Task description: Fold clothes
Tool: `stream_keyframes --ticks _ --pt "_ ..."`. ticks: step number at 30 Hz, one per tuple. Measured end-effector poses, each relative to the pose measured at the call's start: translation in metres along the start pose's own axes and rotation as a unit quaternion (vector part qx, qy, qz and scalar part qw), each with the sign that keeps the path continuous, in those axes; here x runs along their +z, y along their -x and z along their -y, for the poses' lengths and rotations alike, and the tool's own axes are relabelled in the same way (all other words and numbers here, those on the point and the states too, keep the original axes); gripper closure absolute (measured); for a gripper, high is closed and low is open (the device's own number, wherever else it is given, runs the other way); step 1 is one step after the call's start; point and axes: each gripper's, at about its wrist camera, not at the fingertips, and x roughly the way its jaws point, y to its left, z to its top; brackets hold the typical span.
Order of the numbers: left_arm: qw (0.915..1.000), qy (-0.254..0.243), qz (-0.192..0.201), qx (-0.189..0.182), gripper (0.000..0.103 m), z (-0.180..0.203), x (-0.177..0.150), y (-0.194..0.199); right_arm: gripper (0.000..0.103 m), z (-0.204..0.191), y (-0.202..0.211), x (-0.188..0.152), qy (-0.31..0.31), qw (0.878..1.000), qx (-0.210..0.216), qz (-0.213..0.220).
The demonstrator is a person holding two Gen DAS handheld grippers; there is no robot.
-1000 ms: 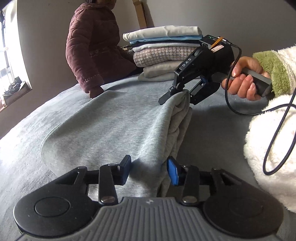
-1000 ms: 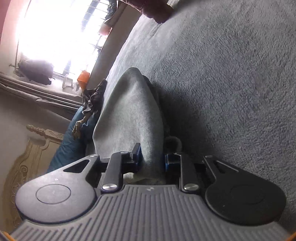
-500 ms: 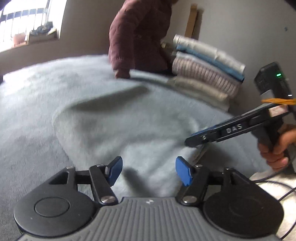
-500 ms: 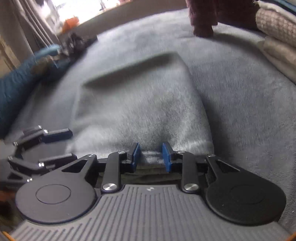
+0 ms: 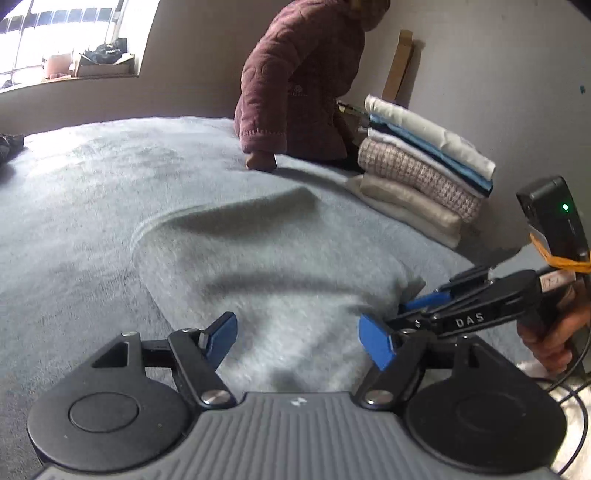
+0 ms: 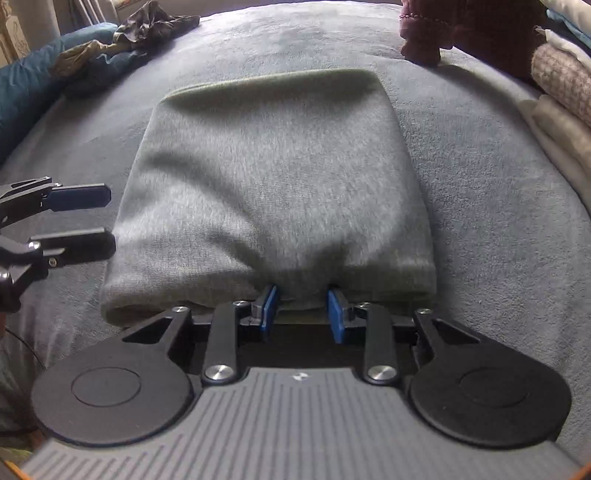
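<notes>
Grey garment (image 6: 273, 177): lies folded into a thick, soft rectangle in the middle of the blue-grey blanket (image 6: 480, 184), near edge toward the cameras. Looks like fleece or sweatshirt knit: light, limp, not fragile, with a nap that probably grips the blanket rather than sliding. Likely to sag and spill its layers if lifted at one point; better taken at the two near corners, all layers caught together, or slid flat.

Right gripper (image 6: 303, 308): sits at the middle of that near edge, blue pads pinching a small bunch of cloth, jaws just beginning to part. Left gripper (image 5: 297, 339): hangs over the near left part of the garment, jaws opening and already well apart, nothing between the pads.

Farther out: stack of folded clothes (image 5: 424, 170) at the right by the wall, probably where this piece belongs. Person in a maroon jacket (image 5: 295, 81) leaning on the blanket beyond. Heap of dark clothes (image 6: 122, 33) at the far left corner, still unfolded.
</notes>
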Motion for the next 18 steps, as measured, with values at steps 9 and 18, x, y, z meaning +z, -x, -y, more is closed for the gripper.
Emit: stream_keyframes --ticks 9,18 --pt "0.9985 0.01 -0.038 0.038 0.022 -0.03 0.064 -0.076 0.075 -0.011 0.066 0.037 -0.01 0.996 0.022 0.091" --pt "0.9896 0.056 -0.104 0.082 0.008 -0.033 0.077 -0.129 0.073 0.024 0.0 0.02 -0.057 0.998 -0.001 0.037"
